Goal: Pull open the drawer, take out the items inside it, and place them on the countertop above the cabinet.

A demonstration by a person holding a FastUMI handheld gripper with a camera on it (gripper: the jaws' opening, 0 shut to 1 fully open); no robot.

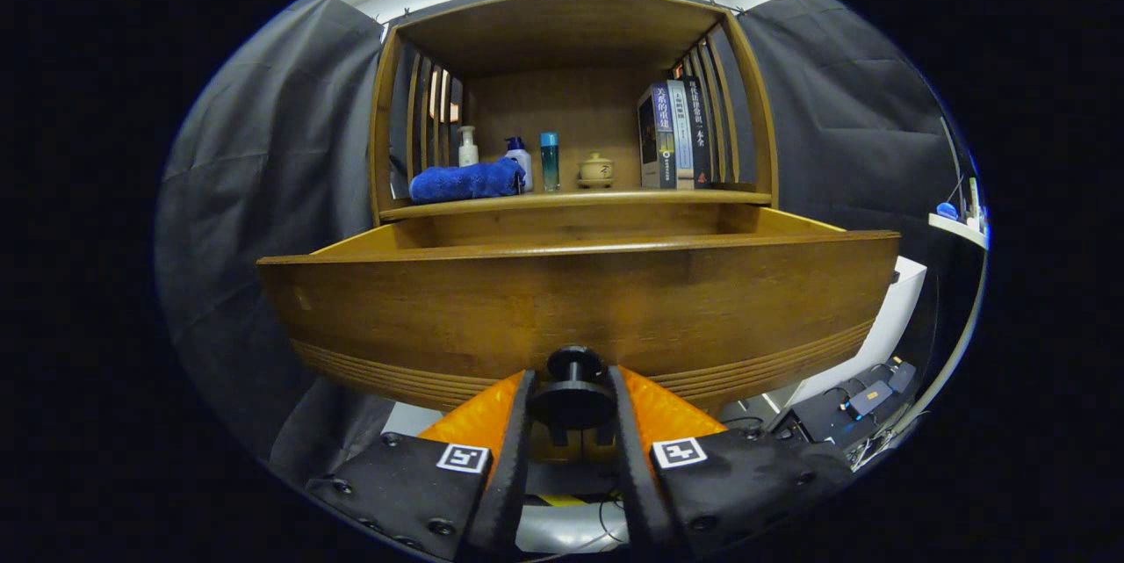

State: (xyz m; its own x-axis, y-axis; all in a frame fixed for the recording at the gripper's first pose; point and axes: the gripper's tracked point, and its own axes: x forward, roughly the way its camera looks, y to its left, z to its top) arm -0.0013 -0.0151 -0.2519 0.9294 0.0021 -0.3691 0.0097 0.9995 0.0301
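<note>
Drawer front (580, 299), a curved brown wooden panel, stands pulled out toward the near side below the countertop shelf (575, 199). Gripper (571, 392) is clenched on the round dark drawer knob (573, 387), one finger pressing on each side. On the countertop, far side: folded blue towel (465, 180) at left, upright books (672, 135) at right.

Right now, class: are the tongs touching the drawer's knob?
Touching. In the gripper view, the tongs close on the black knob of the pulled-out drawer, both fingers pressing its sides with no gap.
</note>
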